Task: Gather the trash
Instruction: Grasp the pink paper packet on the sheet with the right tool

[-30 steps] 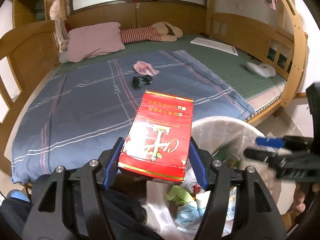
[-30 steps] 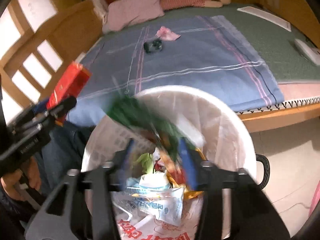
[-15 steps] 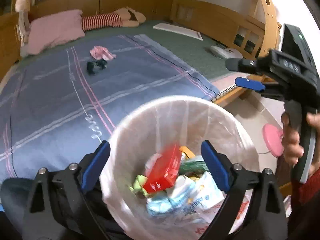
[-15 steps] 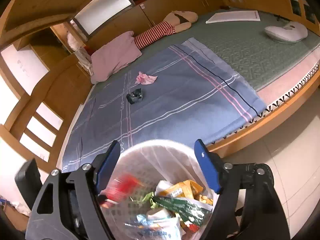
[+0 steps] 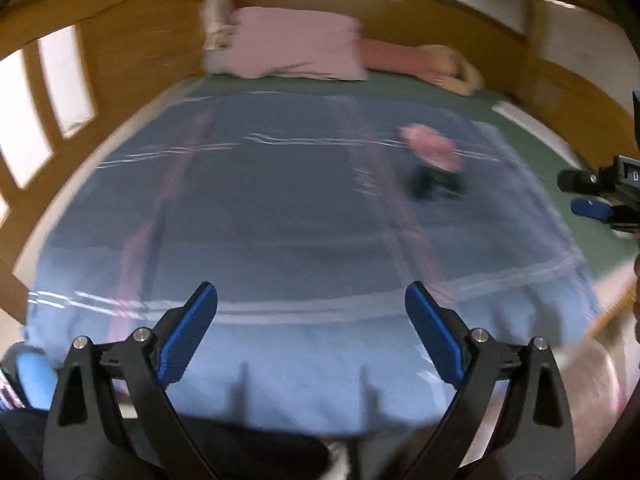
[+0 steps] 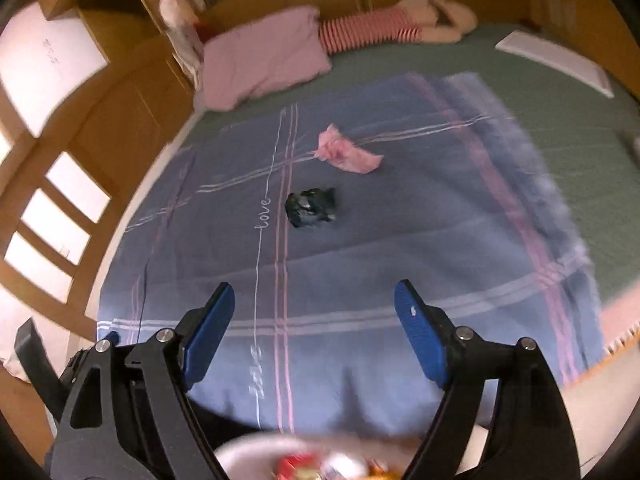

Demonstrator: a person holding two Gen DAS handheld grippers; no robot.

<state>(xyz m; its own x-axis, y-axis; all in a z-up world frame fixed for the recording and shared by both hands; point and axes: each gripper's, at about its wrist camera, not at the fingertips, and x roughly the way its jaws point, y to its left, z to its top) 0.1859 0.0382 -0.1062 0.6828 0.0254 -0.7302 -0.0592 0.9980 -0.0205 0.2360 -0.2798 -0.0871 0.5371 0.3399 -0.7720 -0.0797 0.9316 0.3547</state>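
A crumpled pink paper [image 6: 347, 153] and a dark crumpled wrapper [image 6: 311, 207] lie on the blue plaid blanket [image 6: 400, 240]; both appear blurred in the left wrist view, the pink paper [image 5: 430, 148] and the wrapper [image 5: 438, 184]. My left gripper [image 5: 311, 328] is open and empty above the blanket's near edge. My right gripper [image 6: 314, 320] is open and empty, pointing at the blanket; it also shows at the right edge of the left wrist view [image 5: 600, 196]. The lined trash bin's rim [image 6: 256, 450] with rubbish sits just below the right gripper.
A pink pillow [image 6: 262, 56] and a striped doll [image 6: 400, 22] lie at the head of the bed. A white flat object [image 6: 556, 60] rests on the green mat [image 6: 580, 140]. Wooden bed rails [image 6: 60, 208] border the left side.
The red box left my left gripper and fell into the bin. Both grippers, now open, have swung up from the bin toward the bed.
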